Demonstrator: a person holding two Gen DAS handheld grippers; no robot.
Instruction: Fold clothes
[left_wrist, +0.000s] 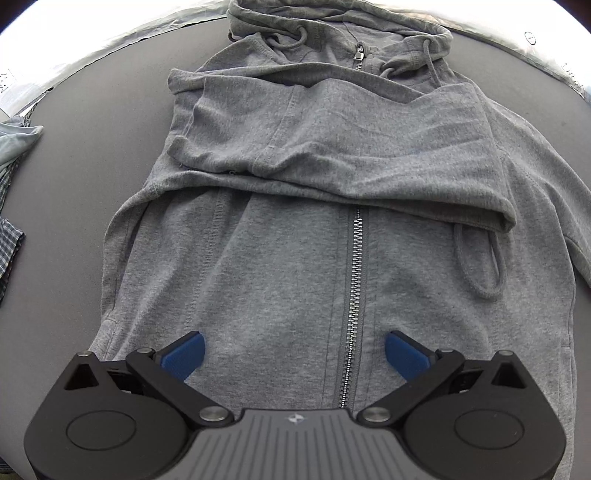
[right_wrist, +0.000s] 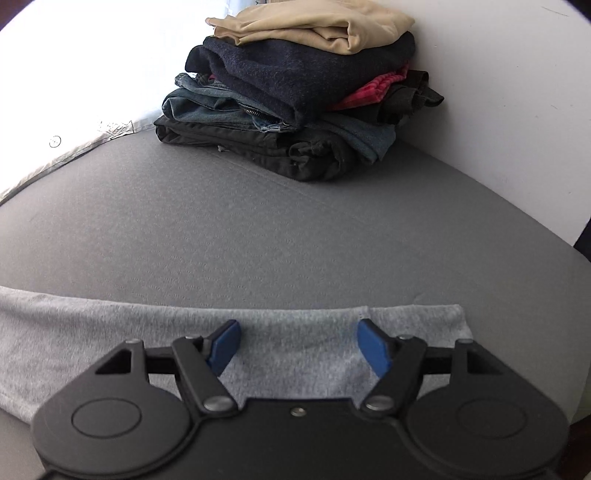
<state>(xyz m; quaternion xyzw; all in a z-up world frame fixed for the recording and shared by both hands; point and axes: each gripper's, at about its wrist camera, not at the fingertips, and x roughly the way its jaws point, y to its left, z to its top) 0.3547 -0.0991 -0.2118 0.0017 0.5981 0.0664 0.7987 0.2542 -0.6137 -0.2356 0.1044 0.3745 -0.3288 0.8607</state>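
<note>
Both claws are spread wide and grip nothing. Left gripper (left_wrist: 293, 352) hangs over the lower front of the grey hoodie (left_wrist: 295, 266), its blue pads either side of the zipper (left_wrist: 354, 280), which runs up toward 12 o'clock; I judge it is placed here, near the hem, to pinch the bottom edge for the next fold upward. Right gripper (right_wrist: 299, 349), likewise released, sits over a grey edge of the hoodie (right_wrist: 147, 332) that lies in a band from 9 to 3 o'clock, probably ready to take the matching side.

Farther out in the left view, a sleeve (left_wrist: 332, 147) lies folded across the chest, hiding the middle of the zipper. A loose drawstring loop (left_wrist: 476, 262) trails at 3 o'clock and could snag or get trapped in a fold. Beyond, at 12 o'clock, the hood (left_wrist: 332, 33) bunches at the far edge of the grey surface (left_wrist: 92, 110).

Crumpled pale and checked cloth (left_wrist: 11, 177) waits at 9 o'clock, well apart. In the right view, open grey surface leads to a stack of folded clothes (right_wrist: 291, 99) at 12 o'clock, against the wall, clear of the work.
</note>
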